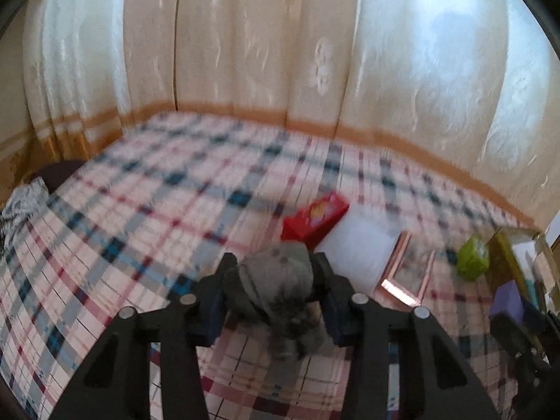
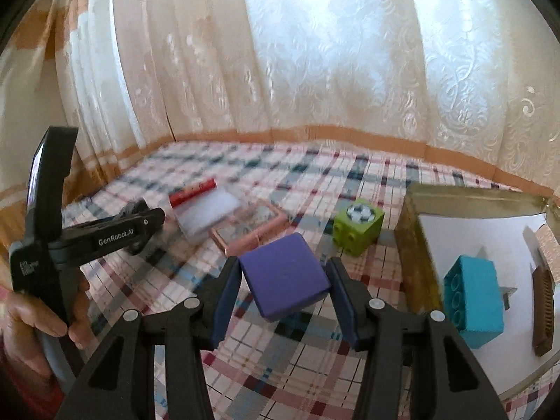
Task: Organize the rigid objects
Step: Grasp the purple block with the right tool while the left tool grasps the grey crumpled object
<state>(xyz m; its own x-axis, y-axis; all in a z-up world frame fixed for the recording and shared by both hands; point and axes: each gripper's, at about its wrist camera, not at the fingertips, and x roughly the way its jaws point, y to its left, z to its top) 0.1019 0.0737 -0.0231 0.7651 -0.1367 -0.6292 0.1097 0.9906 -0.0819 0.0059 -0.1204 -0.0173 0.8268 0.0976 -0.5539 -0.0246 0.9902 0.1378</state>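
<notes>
In the left wrist view a lumpy grey object sits between the pads of my left gripper, low over the plaid bedspread; the pads press on both its sides. My right gripper is shut on a purple block, held tilted just above the cloth with its shadow beneath. To the right stands a gold-rimmed tray with a teal block and a brown comb-like piece inside. The left gripper also shows at the left of the right wrist view, held by a hand.
On the bedspread lie a red box, a flat white box, a pink picture frame and a green cube. Cream curtains hang along the far edge of the bed.
</notes>
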